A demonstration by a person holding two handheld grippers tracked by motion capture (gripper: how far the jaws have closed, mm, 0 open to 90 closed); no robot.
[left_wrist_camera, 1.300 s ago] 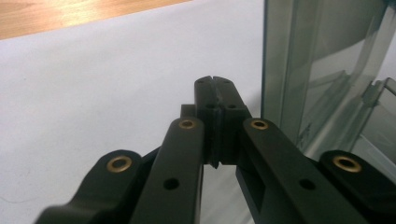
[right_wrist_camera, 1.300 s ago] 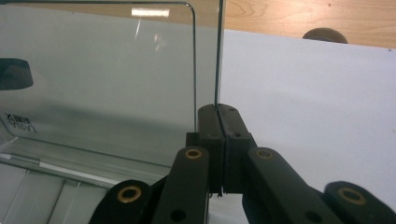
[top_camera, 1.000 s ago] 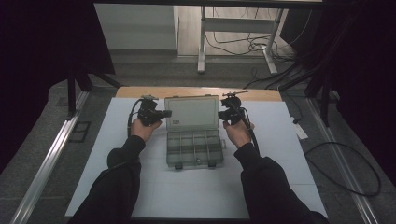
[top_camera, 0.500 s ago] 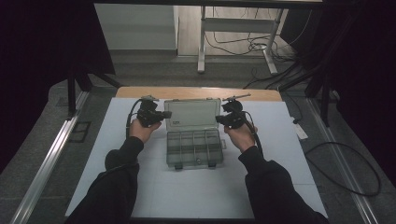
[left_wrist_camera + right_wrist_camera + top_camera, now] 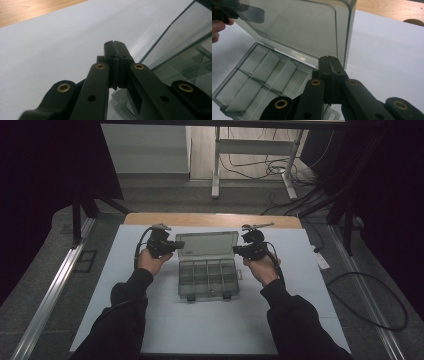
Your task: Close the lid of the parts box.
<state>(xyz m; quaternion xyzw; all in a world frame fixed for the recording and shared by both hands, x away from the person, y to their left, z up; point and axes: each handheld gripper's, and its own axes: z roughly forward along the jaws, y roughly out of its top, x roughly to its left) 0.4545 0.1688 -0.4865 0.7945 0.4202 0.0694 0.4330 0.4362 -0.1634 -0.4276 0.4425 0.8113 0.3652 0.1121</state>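
**A:** What is in front of you?

**B:** A clear plastic box (image 5: 207, 277) sits in the middle of a white desk (image 5: 300, 310). Its lid (image 5: 207, 245) is open and stands up at the far side. The tray, on the near side, is split into small compartments, and two latches show on its near edge.

**A:** Where are your tongs?

**B:** I hold one in each hand. My left tongs (image 5: 176, 245) are at the lid's left edge, near its far left corner. My right tongs (image 5: 236, 250) are at the lid's right edge, just above the tray's far right corner. I cannot tell whether either one touches the lid.

**A:** Are they gripping anything?

**B:** No. In the left gripper view my left tongs (image 5: 115, 44) are pressed together with nothing between them, and the lid's edge lies just to their right. In the right gripper view my right tongs (image 5: 329, 60) are also together, in front of the lid's corner.
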